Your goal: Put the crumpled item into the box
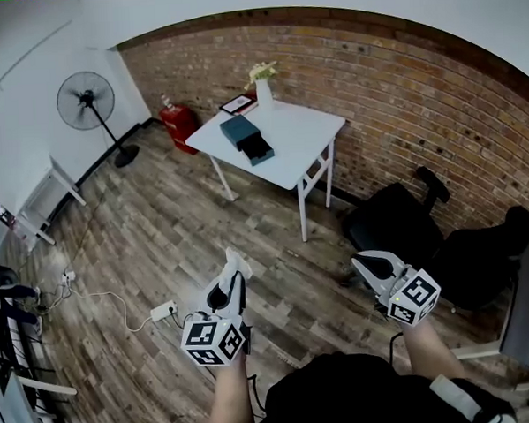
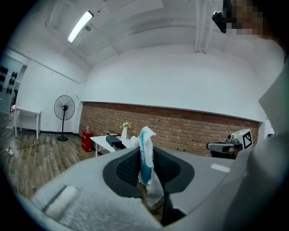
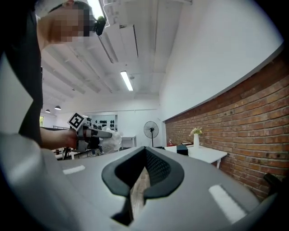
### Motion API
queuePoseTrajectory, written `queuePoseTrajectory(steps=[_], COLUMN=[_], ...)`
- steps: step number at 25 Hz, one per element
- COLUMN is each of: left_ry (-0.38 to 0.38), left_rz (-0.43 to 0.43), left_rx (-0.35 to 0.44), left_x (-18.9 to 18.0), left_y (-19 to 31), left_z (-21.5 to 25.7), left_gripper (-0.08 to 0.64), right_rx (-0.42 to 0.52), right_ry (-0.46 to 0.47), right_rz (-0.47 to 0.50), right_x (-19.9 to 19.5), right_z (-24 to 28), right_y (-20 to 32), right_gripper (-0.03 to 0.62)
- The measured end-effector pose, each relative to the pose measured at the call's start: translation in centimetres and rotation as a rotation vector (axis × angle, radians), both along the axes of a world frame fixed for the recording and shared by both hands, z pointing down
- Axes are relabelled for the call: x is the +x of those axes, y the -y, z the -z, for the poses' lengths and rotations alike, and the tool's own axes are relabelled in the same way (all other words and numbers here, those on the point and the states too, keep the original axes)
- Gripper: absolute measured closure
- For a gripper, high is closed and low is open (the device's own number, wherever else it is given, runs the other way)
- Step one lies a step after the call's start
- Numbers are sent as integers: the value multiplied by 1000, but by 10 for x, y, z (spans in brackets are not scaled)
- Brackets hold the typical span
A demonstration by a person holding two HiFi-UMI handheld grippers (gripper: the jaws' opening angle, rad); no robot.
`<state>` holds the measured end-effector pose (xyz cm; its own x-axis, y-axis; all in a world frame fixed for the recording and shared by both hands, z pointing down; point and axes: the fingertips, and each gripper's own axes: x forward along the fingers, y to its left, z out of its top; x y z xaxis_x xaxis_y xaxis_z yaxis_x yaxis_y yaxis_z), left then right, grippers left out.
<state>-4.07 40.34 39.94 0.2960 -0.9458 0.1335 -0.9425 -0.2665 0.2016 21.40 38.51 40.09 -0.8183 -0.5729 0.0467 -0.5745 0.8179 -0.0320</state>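
L gripper (image 1: 235,277) pinches crumpled item (image 2: 146,155); R gripper (image 3: 145,152) closed.

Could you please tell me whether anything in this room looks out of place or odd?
Only a power strip and its white cable lie loose across the wooden floor, a possible trip hazard; nothing else stands out.

One crumpled item (image 2: 145,151), one box (image 1: 247,138), one table (image 1: 300,129), one fan (image 1: 86,100), two chairs (image 1: 396,221) (image 1: 490,254).

L gripper (image 1: 234,281) fingers pinch crumpled item (image 2: 145,153); R gripper (image 1: 361,262) fingers together, both level.
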Motion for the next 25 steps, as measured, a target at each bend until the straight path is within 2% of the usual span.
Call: queuePoseTrajectory(steps=[6,14,17,20,25], left_ry=[8,56,80,67,43], left_rz=[3,-27,-29,-28,-56], left_rx=[4,-4,-27,-53,-86], left_x=[34,88,96,97,90], left_y=[13,23,25,37,66], left_z=[3,12,7,-4,-20], left_gripper=[492,492,492,491,491], right_rx=[40,-35,-90,-153,-173], right_ry=[-6,67,64,72,77], right_rz=[100,104,117,88,90], right_x=[36,68,79,87,68], right_z=[12,-7,-27,-49,-57], right_y=[-10,-6,-11,-1,19], right_gripper=[592,592,592,592,592])
